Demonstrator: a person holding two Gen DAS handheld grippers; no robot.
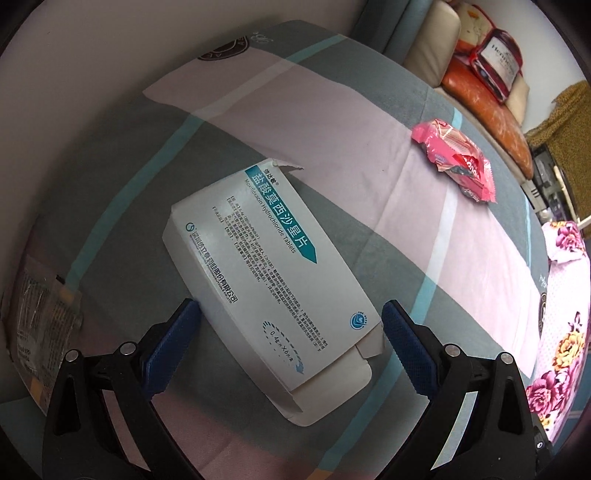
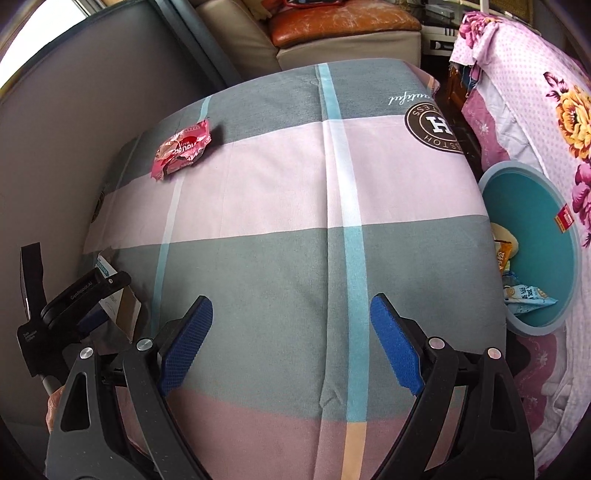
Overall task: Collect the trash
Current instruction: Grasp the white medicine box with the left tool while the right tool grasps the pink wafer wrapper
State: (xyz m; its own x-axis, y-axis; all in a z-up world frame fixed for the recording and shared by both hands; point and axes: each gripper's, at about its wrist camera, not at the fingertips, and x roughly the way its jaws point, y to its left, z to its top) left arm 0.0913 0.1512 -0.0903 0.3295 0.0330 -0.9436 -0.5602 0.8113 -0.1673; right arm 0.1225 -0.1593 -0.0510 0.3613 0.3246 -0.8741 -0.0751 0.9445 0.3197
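A white medicine box [image 1: 266, 280] with teal lettering lies on the checked bedsheet [image 1: 314, 118]. My left gripper [image 1: 291, 314] is open, its blue pads on either side of the box's near end; the left pad [image 1: 173, 343] looks to touch the box edge. A crumpled pink snack wrapper [image 1: 458, 158] lies farther right; it also shows in the right wrist view [image 2: 181, 147]. My right gripper [image 2: 291, 314] is open and empty above the sheet. A teal bin [image 2: 535, 251] holding several wrappers stands right of the bed.
A clear plastic packet [image 1: 40, 325] lies at the left edge of the bed. A floral quilt [image 2: 535, 96] lies at the right beside the bin. A sofa with an orange cushion [image 2: 343, 22] stands beyond the bed. A grey wall [image 2: 81, 129] runs along the left.
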